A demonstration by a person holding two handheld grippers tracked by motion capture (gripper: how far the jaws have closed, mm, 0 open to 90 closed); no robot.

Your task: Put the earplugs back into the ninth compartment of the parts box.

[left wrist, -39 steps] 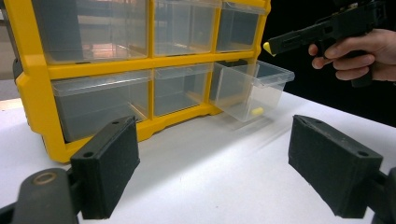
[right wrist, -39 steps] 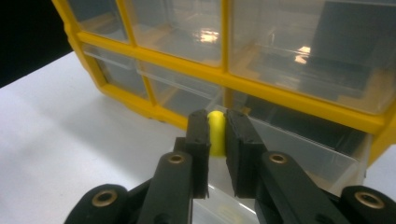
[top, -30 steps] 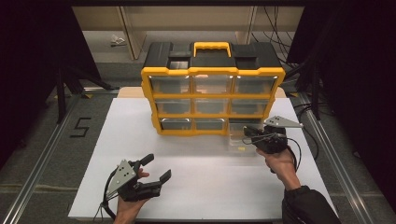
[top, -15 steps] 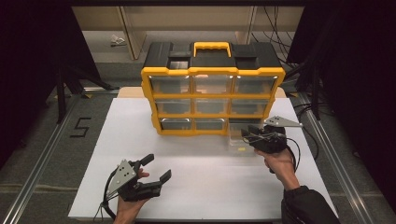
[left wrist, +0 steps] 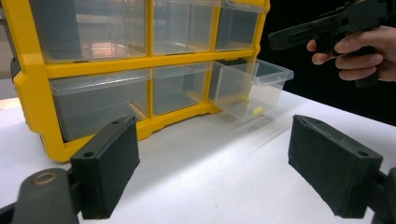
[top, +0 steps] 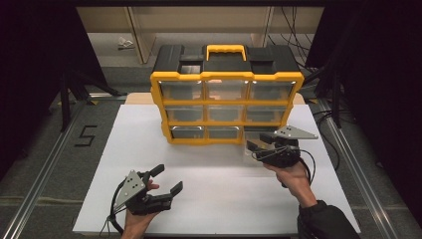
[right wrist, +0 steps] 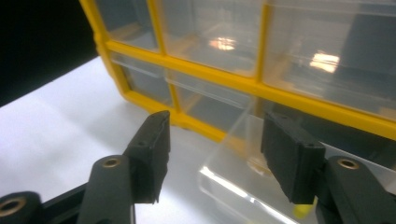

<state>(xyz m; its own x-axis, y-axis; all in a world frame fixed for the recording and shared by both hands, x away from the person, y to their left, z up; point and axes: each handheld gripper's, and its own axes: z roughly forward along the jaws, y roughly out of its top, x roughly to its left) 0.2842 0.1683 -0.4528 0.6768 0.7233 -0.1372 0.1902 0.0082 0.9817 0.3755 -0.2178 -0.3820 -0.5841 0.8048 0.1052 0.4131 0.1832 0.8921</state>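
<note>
A yellow organiser with clear drawers stands at the back of the white board. Its bottom right drawer is pulled out, and in the left gripper view this drawer holds a small yellow piece. My right gripper sits at the drawer's front. Its jaws have just been opening, and in the right gripper view my right gripper stands apart around the drawer's near corner without pressing it. My left gripper rests open near the front edge, with nothing between its fingers.
The white board has free room between the two hands. A black top with a yellow handle caps the organiser. Metal rails run along both sides of the table, and cables lie at the right.
The right gripper's jaws have opened off the drawer's front and the hand has drawn back a little. The left gripper has not moved.
</note>
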